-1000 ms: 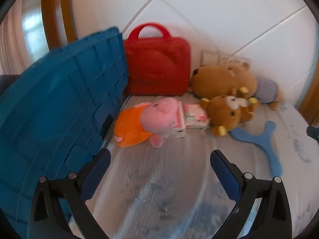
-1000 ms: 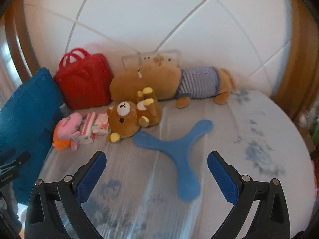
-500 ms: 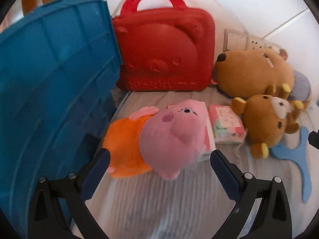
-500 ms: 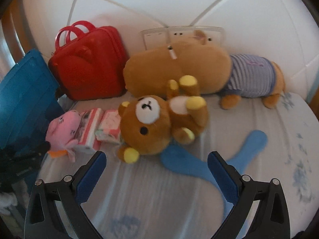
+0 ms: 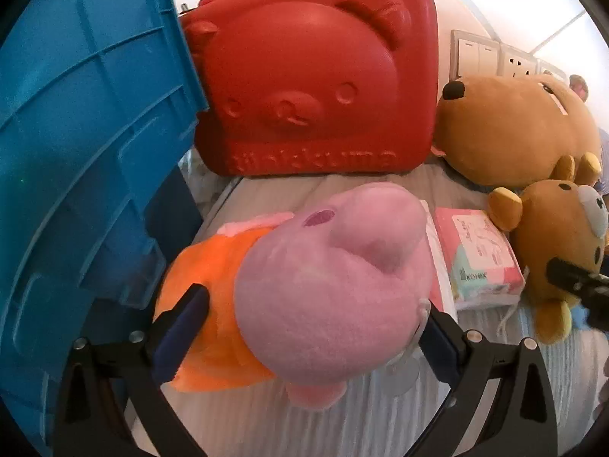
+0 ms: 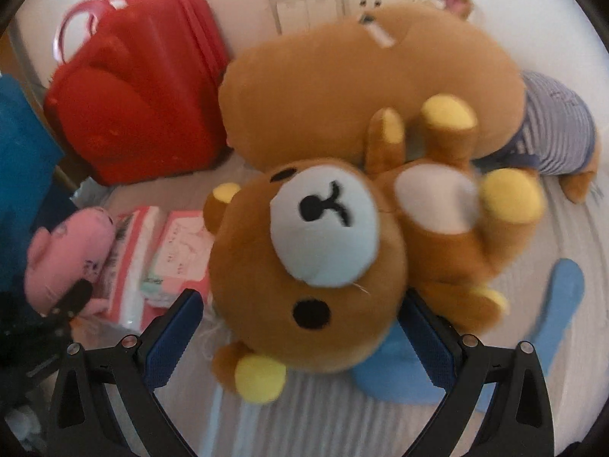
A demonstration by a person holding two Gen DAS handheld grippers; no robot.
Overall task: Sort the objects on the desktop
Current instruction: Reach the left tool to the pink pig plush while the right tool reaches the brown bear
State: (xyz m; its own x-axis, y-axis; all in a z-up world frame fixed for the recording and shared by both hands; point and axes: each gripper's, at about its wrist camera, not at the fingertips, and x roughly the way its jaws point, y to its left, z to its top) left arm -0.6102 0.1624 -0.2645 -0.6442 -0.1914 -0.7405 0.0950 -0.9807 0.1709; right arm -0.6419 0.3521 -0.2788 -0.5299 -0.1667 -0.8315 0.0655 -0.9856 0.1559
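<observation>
The left gripper (image 5: 308,339) is now brought right up to the pink pig plush (image 5: 327,297), whose head is framed between the blue pads, one at 9 o'clock of it and the other at 3 o'clock. A second ago the toy was seen far ahead on the desktop; half a second ago it was just short of the fingers. The jaws are set wide and appear only to flank the plush, not yet to squeeze it. The right gripper (image 6: 300,335) has been advanced in the same way: the small brown bear (image 6: 316,259) has gone from a distant thing to one filling the span between the pads, and here too the jaws are held wide.

The pig is found lying on the striped cloth (image 5: 342,426), with the blue crate (image 5: 83,144) at its 9 o'clock, the red case (image 5: 312,83) at 12 o'clock and the tissue packs (image 5: 479,259) at 3 o'clock. The bear is seen lying partly on the blue boomerang (image 6: 563,297), with the large bear plush (image 6: 361,83) at its 12 o'clock.

It is judged that both approaches are finished and that two grasps are about to be closed, so the sorting itself is not yet begun. Soft plush can be expected to compress before it is held firmly.
</observation>
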